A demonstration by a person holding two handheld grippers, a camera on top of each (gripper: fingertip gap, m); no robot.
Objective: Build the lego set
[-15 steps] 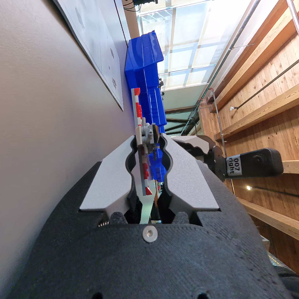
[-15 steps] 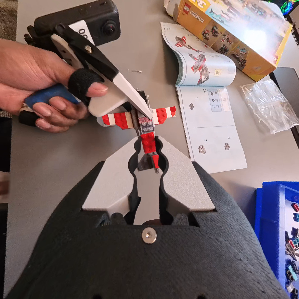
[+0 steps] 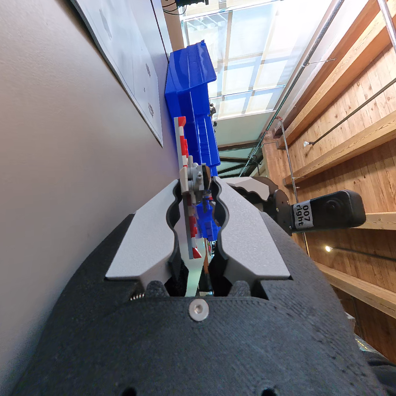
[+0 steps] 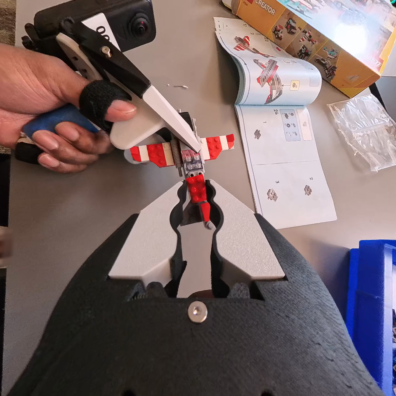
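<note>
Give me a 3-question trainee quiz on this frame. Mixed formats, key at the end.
1. True or false: the instruction booklet lies closed on the table.
2. Which part of the plane sits between the right gripper's fingers? A) a striped wing B) the red fuselage end C) nothing
3. Fill in: the parts bin is coloured ____.

Key
1. False: it lies open.
2. B. The left gripper grips the plane at mid-body, by the wings.
3. Blue.
</note>
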